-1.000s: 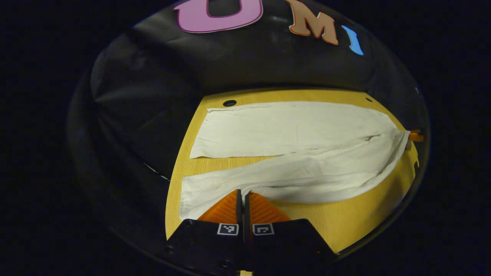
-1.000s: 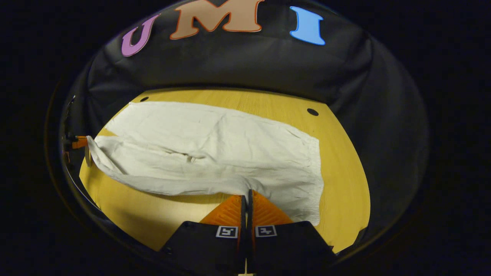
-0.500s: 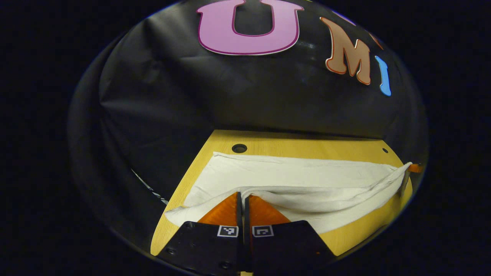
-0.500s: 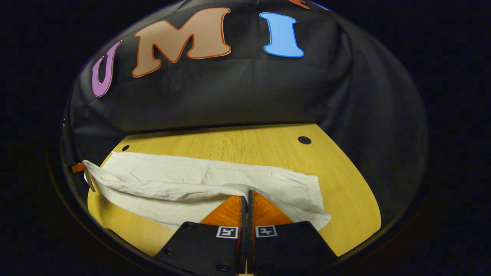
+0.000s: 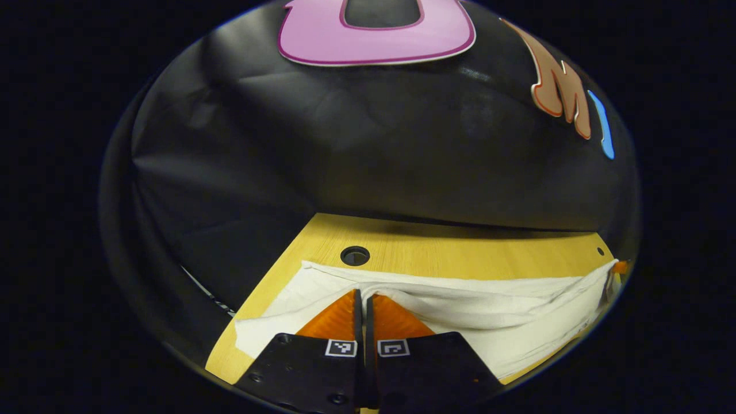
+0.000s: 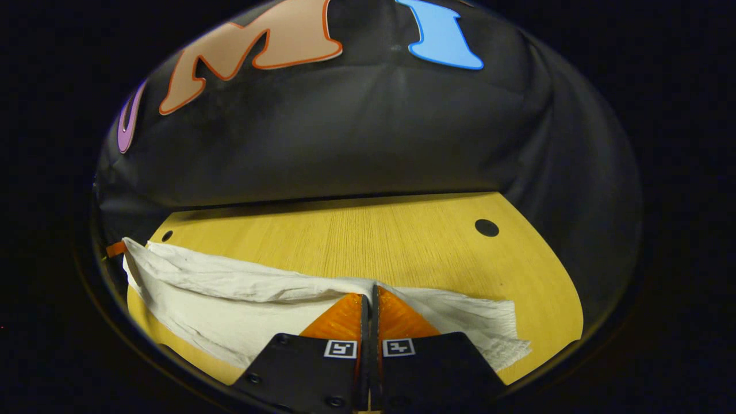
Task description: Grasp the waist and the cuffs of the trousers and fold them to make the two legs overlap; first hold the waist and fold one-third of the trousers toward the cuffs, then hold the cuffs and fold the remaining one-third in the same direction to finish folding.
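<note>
Both hand-held grippers, left [image 5: 363, 292] and right [image 6: 371, 295], are pinched tight on the near edge of the white trousers [image 5: 489, 310] lying on the worktop [image 6: 368, 236]. Carry that edge over evenly so one leg lands flat on the other

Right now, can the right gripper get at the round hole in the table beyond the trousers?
Probably not yet: the right gripper is shut on the trousers. Bare table lies open up to the hole, but it would have to let go first.
</note>
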